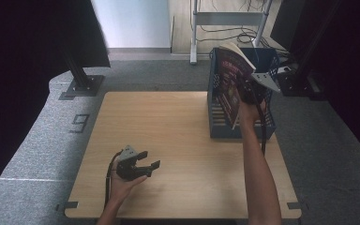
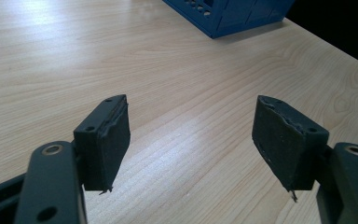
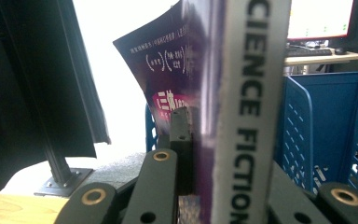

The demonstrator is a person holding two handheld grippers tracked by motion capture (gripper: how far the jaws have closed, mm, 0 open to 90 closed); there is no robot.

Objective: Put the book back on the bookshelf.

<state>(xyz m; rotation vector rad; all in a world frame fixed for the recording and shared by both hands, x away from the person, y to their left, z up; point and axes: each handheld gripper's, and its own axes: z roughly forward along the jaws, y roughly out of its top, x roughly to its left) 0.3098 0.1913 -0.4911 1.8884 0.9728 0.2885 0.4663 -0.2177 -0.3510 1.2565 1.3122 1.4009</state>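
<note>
My right gripper (image 1: 247, 92) is shut on a dark red and purple book (image 1: 230, 82) and holds it tilted above the blue slotted rack (image 1: 214, 112) at the table's far right. In the right gripper view the book's pale spine (image 3: 249, 107) stands upright between the jaws, with the rack's blue dividers (image 3: 298, 121) behind it. My left gripper (image 1: 148, 160) rests low over the wooden table (image 1: 168, 126) near the front left, jaws wide apart with nothing between them. In the left gripper view its pads (image 2: 106, 140) frame bare wood, and a corner of the rack (image 2: 223, 16) lies beyond.
A black stand with a base plate (image 1: 80, 86) is on the grey floor beyond the table's far left corner. A metal frame with cables (image 1: 227, 21) sits behind the rack. A dark post (image 1: 304, 61) rises just right of the rack.
</note>
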